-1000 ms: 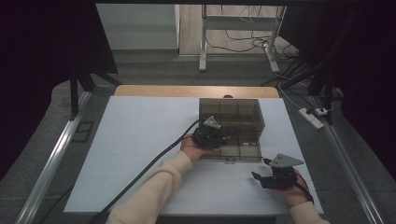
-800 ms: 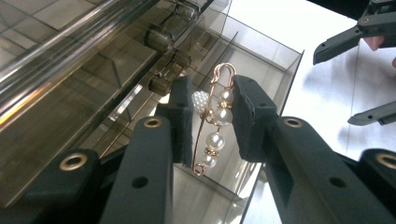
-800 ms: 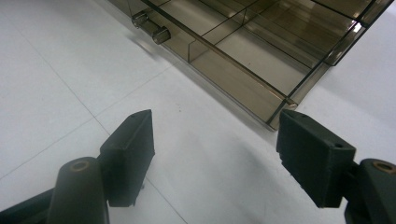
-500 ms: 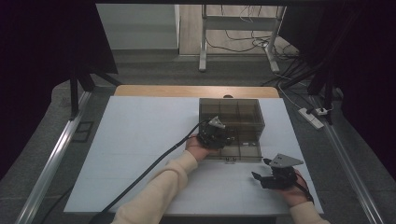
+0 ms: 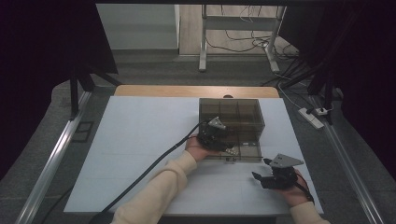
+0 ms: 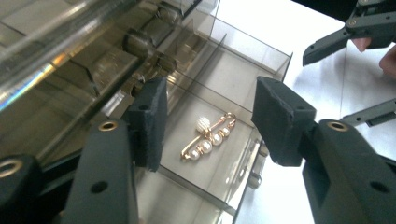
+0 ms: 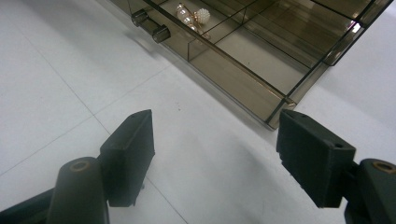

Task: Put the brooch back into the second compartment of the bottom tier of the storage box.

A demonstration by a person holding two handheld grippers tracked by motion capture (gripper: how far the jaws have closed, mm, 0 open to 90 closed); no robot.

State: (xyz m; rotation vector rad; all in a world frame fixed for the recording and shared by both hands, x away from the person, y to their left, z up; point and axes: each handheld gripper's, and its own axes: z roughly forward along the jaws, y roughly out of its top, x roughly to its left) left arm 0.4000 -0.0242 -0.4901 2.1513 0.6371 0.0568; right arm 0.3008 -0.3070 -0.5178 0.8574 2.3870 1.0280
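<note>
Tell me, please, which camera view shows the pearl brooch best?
The left gripper view: the pearl brooch lies large and sharp between its open jaws. The right gripper view catches it partly at the top edge; in the high view it is too small to tell.

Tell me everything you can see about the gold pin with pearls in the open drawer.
The gold pin with white pearls is a slim gold-coloured bar carrying a row of small round pearls, with one larger textured white bead at its side. It lies flat and slanted on the floor of one compartment of the pulled-out smoky clear plastic drawer. Nothing grips it; the left gripper hangs open above it, jaws wide on either side.
</note>
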